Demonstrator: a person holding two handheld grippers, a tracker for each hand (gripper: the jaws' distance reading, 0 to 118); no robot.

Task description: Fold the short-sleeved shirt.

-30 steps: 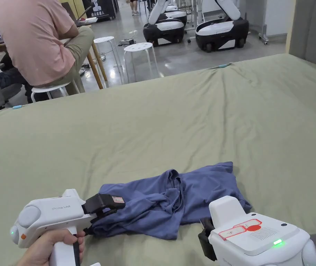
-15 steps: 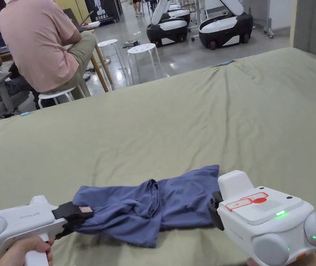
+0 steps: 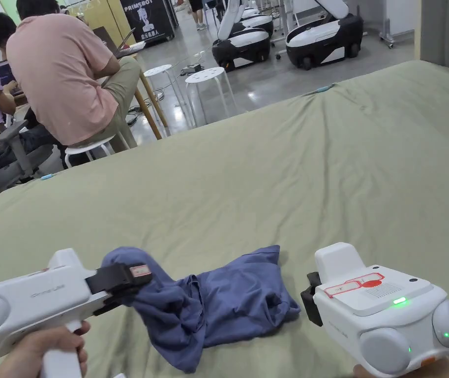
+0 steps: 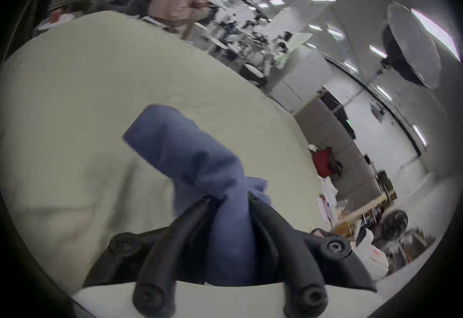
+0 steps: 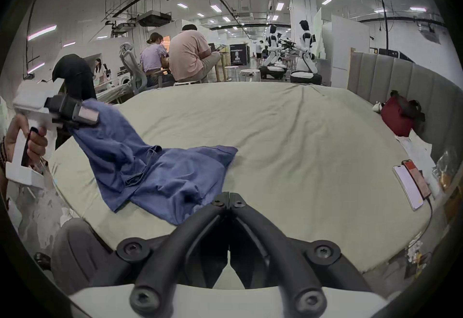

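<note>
My left gripper (image 4: 229, 200) is clenched on a bunched end of the blue short-sleeved shirt (image 3: 238, 300), lifting it off the bed (image 3: 316, 162) — my right gripper (image 5: 230, 195), fingers closed on nothing, waits beside it — no fold made, everything left.

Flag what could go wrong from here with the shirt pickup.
1. The left claw grips a bunched wad of the blue shirt, not a clean edge, so lifting may just raise a tangle.
2. The right claw is shut on nothing beside the shirt; with one anchor the cloth may drag across the green sheet.
3. Two phones lie near the bed edge; a swing could knock them.
</note>
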